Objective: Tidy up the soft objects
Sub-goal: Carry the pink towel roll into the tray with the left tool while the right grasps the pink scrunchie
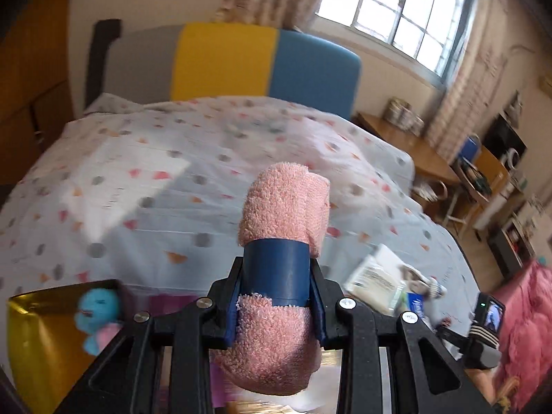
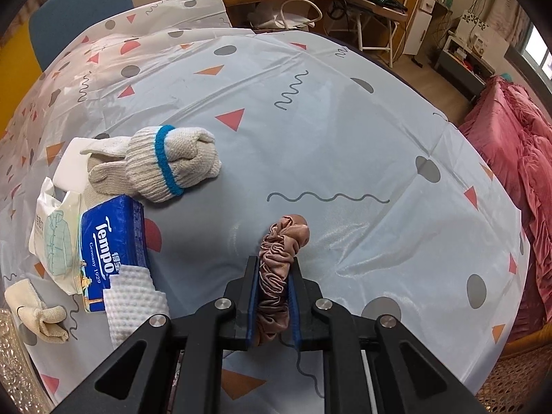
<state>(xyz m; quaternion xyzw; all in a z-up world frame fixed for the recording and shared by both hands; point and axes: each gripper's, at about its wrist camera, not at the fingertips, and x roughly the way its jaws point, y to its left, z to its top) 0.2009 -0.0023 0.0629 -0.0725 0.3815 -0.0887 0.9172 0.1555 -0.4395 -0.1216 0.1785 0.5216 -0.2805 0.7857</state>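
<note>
My left gripper (image 1: 277, 276) is shut on a rolled pink towel (image 1: 281, 207) with a dark blue band around its middle, held up above the bed. My right gripper (image 2: 274, 265) is shut on a pink satin scrunchie (image 2: 283, 241), low over the patterned bed sheet (image 2: 310, 120). On the sheet to the left lie a cream knitted glove bundle with a blue stripe (image 2: 165, 165), a white waffle cloth (image 2: 132, 300) and a small beige cloth piece (image 2: 38, 310).
A blue Tempo tissue pack (image 2: 110, 248) and a wet-wipe packet (image 2: 55, 238) lie at the left. A gold box (image 1: 38, 338) holds a blue plush toy (image 1: 95, 314). A pink quilt (image 2: 517, 172) lies at the right; a desk and chair stand behind.
</note>
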